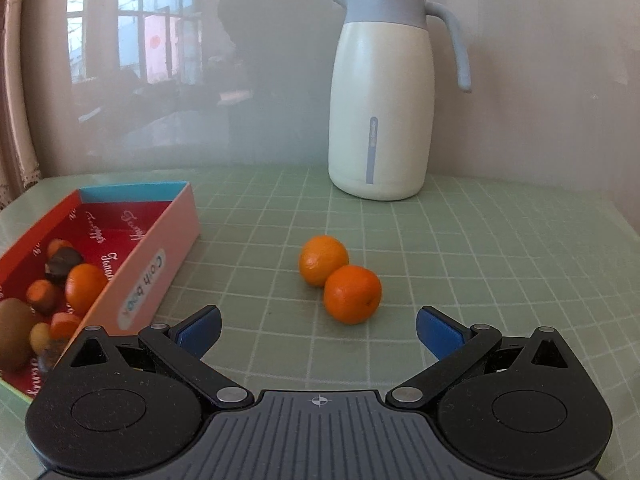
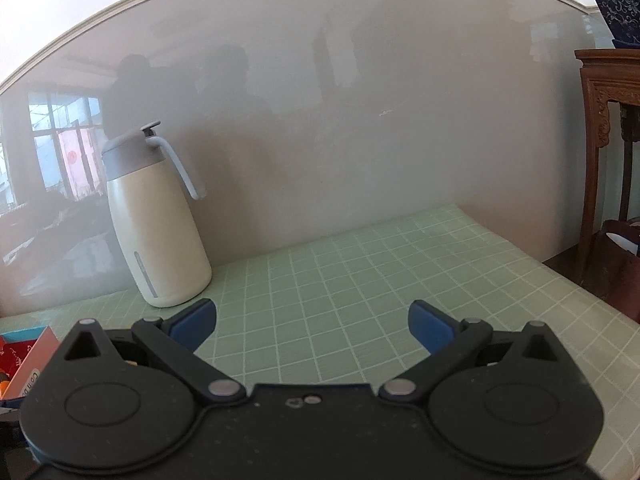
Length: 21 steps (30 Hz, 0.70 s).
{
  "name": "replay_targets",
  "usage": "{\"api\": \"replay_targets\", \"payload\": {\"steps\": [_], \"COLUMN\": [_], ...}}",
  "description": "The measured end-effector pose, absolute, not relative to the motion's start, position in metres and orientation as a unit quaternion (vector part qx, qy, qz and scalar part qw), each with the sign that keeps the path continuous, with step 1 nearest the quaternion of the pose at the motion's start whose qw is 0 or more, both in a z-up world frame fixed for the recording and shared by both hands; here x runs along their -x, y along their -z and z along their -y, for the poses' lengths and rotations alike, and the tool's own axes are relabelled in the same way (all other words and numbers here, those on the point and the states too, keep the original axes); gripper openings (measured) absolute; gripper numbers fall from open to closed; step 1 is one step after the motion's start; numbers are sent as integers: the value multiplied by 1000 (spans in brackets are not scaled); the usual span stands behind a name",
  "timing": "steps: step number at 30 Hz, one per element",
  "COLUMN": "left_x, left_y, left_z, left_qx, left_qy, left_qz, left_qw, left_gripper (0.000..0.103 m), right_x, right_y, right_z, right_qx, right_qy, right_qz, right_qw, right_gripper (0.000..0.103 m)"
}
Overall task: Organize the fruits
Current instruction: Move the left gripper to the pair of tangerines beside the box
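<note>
Two oranges lie touching on the green checked tablecloth: the nearer orange (image 1: pixel 352 294) and the farther orange (image 1: pixel 323 260). My left gripper (image 1: pixel 318 330) is open just short of them, the nearer orange a little beyond the gap between its blue fingertips. At the left sits a pink box (image 1: pixel 156 264) with a red inside, holding an orange (image 1: pixel 85 286), a kiwi (image 1: pixel 15 326) and several other small fruits. My right gripper (image 2: pixel 312 324) is open over bare tablecloth with nothing between its fingers; a corner of the pink box (image 2: pixel 30 360) shows at its far left.
A cream thermos jug (image 1: pixel 382 96) with a grey lid and handle stands at the back against a glossy grey wall; the same thermos jug (image 2: pixel 154 224) is left in the right wrist view. A dark wooden stand (image 2: pixel 608 128) rises beyond the table's right edge.
</note>
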<state>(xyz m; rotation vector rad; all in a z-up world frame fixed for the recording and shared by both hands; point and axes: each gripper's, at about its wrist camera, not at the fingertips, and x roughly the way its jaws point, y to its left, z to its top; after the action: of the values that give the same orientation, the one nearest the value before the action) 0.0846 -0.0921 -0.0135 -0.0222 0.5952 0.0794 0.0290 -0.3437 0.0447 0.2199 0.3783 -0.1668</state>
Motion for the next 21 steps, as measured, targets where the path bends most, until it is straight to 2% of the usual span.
{"api": "replay_targets", "payload": {"steps": [12, 13, 14, 16, 21], "left_x": [-108, -109, -109, -114, -122], "left_y": [24, 25, 25, 27, 34], "left_z": [95, 97, 98, 100, 98], "left_qx": [33, 33, 32, 31, 50], "left_qy": [-42, -42, -42, -36, -39], "left_qz": [-305, -305, -306, -316, -333], "left_qw": [951, 951, 951, 948, 941], "left_gripper": [102, 101, 91, 82, 81], "right_x": [-29, -30, -29, -30, -30], "right_y": [-47, -47, -47, -46, -44], "right_z": [338, 338, 338, 339, 344], "right_qx": [-112, -111, -110, -108, -90], "right_qy": [60, 60, 63, 73, 129], "right_qz": [-186, -186, -185, -183, -185], "right_qw": [974, 974, 974, 974, 970], "right_gripper": [103, 103, 103, 103, 103]}}
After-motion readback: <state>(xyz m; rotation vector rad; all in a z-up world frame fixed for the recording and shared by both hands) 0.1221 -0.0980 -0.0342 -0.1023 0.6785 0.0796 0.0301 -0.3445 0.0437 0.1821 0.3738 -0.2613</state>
